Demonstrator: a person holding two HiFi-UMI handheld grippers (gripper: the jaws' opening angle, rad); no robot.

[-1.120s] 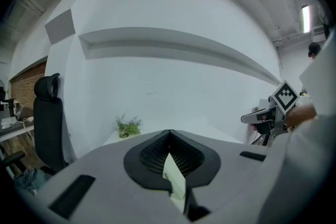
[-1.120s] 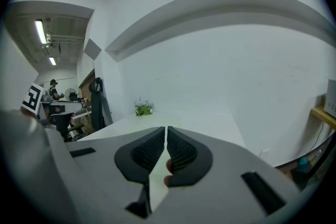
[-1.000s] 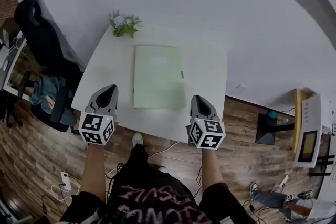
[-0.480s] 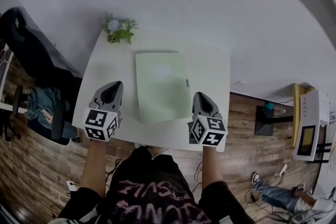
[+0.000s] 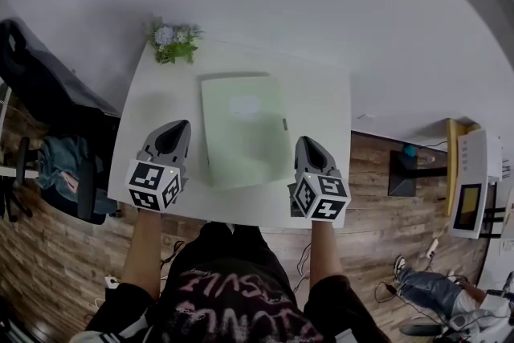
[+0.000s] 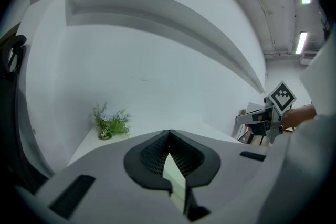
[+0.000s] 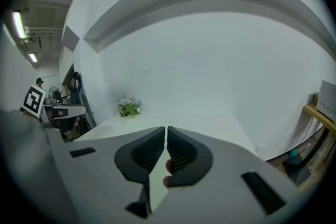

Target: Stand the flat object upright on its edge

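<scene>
A pale green flat folder (image 5: 243, 128) lies flat in the middle of the white table (image 5: 321, 96). My left gripper (image 5: 172, 129) hovers over the table's front left, just left of the folder's near corner, jaws shut with nothing in them. At the front right, my right gripper (image 5: 307, 144) sits beside the folder's near right corner, also shut and empty. In the left gripper view the closed jaws (image 6: 168, 135) point at the back wall. The right gripper view shows its jaws (image 7: 166, 129) pressed together.
A small potted plant (image 5: 170, 40) stands at the table's far left corner, also seen as the plant (image 6: 109, 123) and the plant (image 7: 129, 107). A black chair (image 5: 36, 80) stands left of the table. Wooden floor and a shelf unit (image 5: 472, 187) lie to the right.
Both grippers have come slightly forward over the table's front edge, staying shut. The head view has shifted, and the folder still lies flat.
</scene>
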